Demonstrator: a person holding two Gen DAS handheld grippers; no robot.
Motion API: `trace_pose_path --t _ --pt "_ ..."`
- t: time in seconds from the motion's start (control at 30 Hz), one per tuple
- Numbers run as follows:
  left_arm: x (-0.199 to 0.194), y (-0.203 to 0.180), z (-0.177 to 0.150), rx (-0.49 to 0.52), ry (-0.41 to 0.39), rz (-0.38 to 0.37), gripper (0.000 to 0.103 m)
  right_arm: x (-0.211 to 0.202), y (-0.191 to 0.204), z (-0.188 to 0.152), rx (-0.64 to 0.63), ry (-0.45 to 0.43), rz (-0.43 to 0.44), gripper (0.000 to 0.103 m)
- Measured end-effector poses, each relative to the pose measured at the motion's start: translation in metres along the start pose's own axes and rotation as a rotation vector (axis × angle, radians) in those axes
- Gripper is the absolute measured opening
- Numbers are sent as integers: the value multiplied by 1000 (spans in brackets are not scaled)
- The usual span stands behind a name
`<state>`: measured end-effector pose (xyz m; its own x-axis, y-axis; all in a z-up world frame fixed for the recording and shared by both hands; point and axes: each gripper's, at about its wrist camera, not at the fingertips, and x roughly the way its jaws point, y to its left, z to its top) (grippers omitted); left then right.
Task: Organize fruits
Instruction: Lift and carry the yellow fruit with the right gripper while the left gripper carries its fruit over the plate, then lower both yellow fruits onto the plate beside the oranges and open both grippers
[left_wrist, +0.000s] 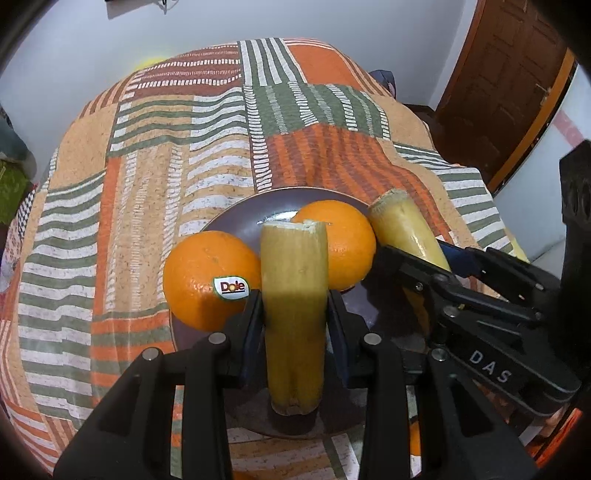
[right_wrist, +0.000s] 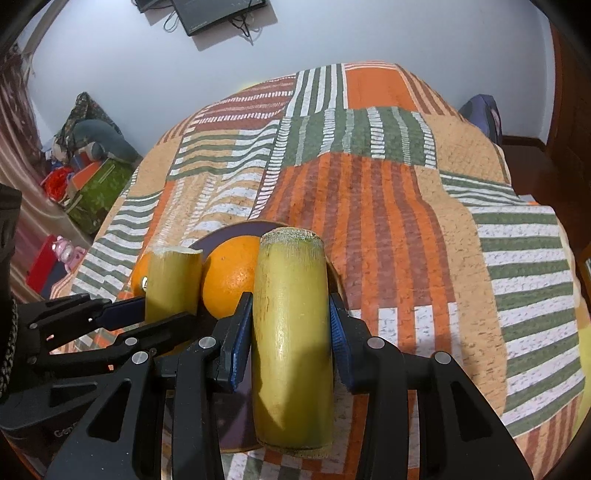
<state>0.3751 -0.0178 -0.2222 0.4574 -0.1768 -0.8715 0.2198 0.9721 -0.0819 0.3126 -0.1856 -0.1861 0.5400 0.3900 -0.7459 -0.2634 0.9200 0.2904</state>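
A dark brown plate (left_wrist: 240, 225) sits on the patterned cloth with two oranges on it: one with a Dole sticker (left_wrist: 207, 280) at the left, one (left_wrist: 340, 243) behind. My left gripper (left_wrist: 295, 314) is shut on a yellow-green cane piece (left_wrist: 293, 317) over the plate's near part. My right gripper (right_wrist: 291, 325) is shut on a second cane piece (right_wrist: 290, 332) at the plate's right side; it also shows in the left wrist view (left_wrist: 406, 229). The left gripper (right_wrist: 147, 314) and its piece (right_wrist: 171, 280) appear at the left of the right wrist view, beside an orange (right_wrist: 232, 280).
The striped orange, green and white cloth (left_wrist: 147, 184) covers the whole surface. A wooden door (left_wrist: 509, 74) stands at the right. Boxes and bags (right_wrist: 92, 177) lie on the floor at the left.
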Motion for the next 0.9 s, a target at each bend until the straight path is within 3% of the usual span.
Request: trace_pose_path --t 0.3,0.57,0.9 --pt "-9 -2 -7 12 -10 33 35 -3 0 0 3 30 7 39" --pt "-25 0 -22 26 -7 8 35 -17 -5 -21 -7 61 44 39" --pt "-13 1 -43 23 52 -12 35 -21 14 -28 -79 62 60 34"
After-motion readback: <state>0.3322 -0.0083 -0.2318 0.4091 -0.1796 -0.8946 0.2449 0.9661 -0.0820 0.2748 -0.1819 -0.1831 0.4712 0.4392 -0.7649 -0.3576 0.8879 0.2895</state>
